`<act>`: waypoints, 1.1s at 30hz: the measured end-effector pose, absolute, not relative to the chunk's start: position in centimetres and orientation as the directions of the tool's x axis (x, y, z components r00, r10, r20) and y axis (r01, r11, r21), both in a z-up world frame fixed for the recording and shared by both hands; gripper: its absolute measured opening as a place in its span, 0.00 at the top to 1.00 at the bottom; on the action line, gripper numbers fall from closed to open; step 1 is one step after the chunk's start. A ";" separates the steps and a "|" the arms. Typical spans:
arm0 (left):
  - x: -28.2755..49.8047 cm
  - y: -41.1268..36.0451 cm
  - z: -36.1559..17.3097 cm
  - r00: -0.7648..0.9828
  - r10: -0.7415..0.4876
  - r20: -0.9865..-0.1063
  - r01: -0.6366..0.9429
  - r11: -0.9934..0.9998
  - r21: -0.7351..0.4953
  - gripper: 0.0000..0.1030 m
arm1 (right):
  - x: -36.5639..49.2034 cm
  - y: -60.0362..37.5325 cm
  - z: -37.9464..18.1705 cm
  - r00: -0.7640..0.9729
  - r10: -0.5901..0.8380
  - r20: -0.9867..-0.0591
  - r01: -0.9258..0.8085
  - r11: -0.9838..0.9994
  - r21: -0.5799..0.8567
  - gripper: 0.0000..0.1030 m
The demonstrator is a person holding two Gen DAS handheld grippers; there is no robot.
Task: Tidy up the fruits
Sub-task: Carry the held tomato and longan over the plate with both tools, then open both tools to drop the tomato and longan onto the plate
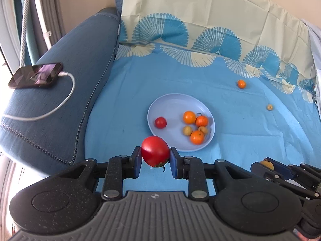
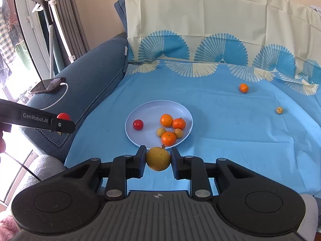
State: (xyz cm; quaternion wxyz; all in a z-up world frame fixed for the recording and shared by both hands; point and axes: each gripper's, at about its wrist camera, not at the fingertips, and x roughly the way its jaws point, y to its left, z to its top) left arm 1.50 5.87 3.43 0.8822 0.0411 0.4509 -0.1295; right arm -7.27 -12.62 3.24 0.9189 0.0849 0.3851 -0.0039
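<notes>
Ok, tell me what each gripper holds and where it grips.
Left gripper: red tomato, pinched across its sides. Right gripper: yellow-brown fruit, likewise.

**Colours on the sofa**

You've got a red tomato [image 1: 155, 153] between the blue pads [image 1: 174, 160] of the black left gripper [image 1: 154, 161], and a dull yellow-brown fruit [image 2: 158, 158] in the black right gripper [image 2: 158, 161]. The plate [image 1: 172, 104] is pale lilac-blue: one small red tomato [image 1: 160, 122], three orange mandarins [image 1: 189, 117], two tan-yellow fruits [image 1: 187, 130]. The sheet [image 1: 240, 136] is sky blue; its back edge carries cream and blue fan motifs. The sofa arm [image 1: 76, 76] is denim blue, the phone [image 1: 36, 76] black, the cable [image 1: 66, 92] white.
</notes>
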 end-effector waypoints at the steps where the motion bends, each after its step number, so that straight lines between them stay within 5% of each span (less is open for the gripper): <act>1: 2.0 5.6 3.3 0.559 -0.188 -0.808 0.266 0.963 -0.040 0.69 | -6.8 -12.7 3.1 0.704 0.059 -0.708 0.072 0.985 0.154 0.74; 33: 19.3 -1.9 -8.6 0.419 -0.076 -0.905 0.291 0.955 0.055 0.69 | 10.0 -13.8 -7.9 0.630 0.091 -0.771 -0.063 0.996 0.065 0.74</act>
